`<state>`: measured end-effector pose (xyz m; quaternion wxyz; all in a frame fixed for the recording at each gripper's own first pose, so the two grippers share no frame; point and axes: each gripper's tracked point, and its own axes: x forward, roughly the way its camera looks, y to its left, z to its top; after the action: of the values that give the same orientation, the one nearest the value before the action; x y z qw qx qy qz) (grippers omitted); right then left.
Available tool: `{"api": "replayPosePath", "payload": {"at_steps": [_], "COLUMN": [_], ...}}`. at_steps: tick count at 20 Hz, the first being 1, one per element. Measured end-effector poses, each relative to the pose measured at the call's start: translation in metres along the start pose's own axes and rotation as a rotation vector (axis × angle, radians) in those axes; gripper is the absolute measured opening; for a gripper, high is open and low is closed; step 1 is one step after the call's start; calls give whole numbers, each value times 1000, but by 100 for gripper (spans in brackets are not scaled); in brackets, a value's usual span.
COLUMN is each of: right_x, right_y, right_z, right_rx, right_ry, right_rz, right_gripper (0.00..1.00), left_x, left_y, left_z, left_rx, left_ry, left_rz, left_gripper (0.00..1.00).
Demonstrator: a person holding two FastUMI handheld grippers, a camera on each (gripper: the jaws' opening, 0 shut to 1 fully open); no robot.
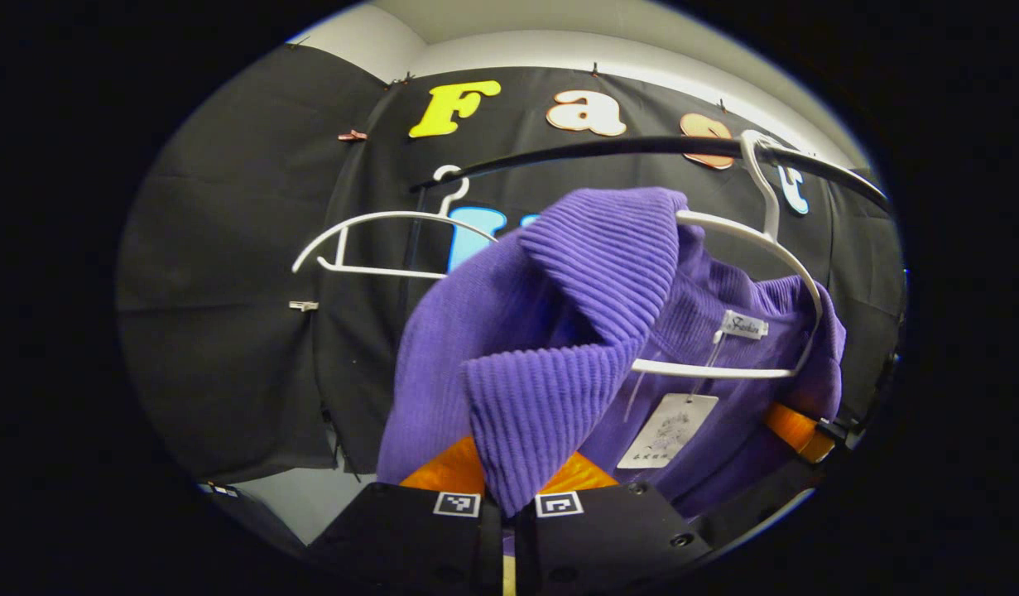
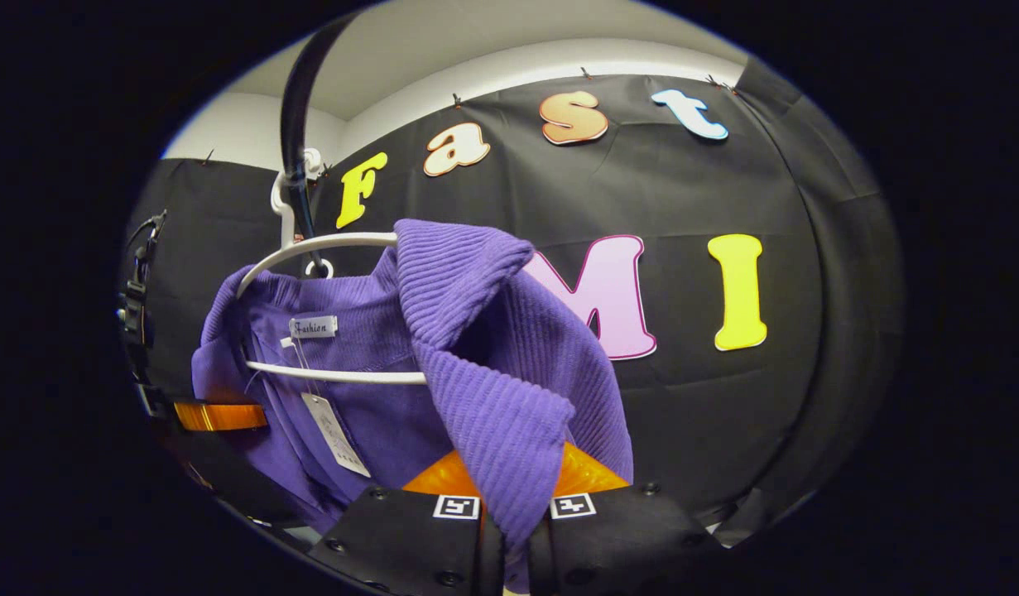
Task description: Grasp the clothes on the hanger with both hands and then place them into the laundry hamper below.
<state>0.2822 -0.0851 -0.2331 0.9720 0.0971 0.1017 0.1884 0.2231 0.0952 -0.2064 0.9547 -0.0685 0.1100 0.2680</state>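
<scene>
Even, soft indoor light — no hard shadows. Purple sweater [image 1: 608, 331] sharp, ribbing crisp. Strong fisheye bending: clothes rail [image 1: 641, 149] curves. Edges dim — nearest gripper parts slightly soft.

sweater [image 1: 575, 331]: purple, ribbed | hangers [image 1: 749, 240]: white | rail [image 1: 641, 149]: black | tag [image 1: 666, 430]: white

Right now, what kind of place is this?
Probably a staged recording booth, not a home closet: black cloth wall, a rail with white hangers, and one purple sweater.

Rail [image 1: 641, 147] and hanger [image 1: 749, 240] above; open booth left
</scene>
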Motion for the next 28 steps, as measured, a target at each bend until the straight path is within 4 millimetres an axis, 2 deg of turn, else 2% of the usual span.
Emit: {"api": "replayPosePath", "payload": {"at_steps": [3,8,9,10,11,12,13,16,20,21,22,24,27,28], "right_x": [-10,-21,-21,-20,-17,-15,-13,-4,10,13,15,20,20,21], "right_y": [-1,-10,-15,-21,-26,-30,-34,-45,-50,-51,-52,-56,-62,-69], "right_z": [23,53,60,66,72,80,87,98,90,88,85,80,70,60], "right_rx": [34,108,128,147,167,184,189,146,65,61,59,45,18,5], "right_ry": [-49,-127,-147,-166,-184,-205,-231,-274,-237,-227,-214,-196,-166,-137], "right_rz": [31,74,69,62,53,43,29,-27,-66,-71,-75,-89,-107,-122], "right_gripper": [16,16,16,11,16,11,16,16,16,11,16,16,16,16], "left_x": [-10,-25,-29,-30,-31,-32,-32,-24,5,14,23,35,43,45], "left_y": [26,50,54,57,62,67,71,78,85,86,85,87,90,90], "left_z": [19,63,74,82,92,100,109,123,107,98,89,71,40,29], "left_rx": [-14,28,45,57,69,82,97,139,178,176,165,132,92,84], "left_ry": [-35,-150,-177,-199,-223,-246,-268,-306,-261,-234,-207,-157,-102,-77], "left_rz": [69,148,161,170,180,190,205,224,231,229,223,215,210,209], "left_gripper": [10,11,12,11,11,11,11,11,11,11,10,10,10,10]}}
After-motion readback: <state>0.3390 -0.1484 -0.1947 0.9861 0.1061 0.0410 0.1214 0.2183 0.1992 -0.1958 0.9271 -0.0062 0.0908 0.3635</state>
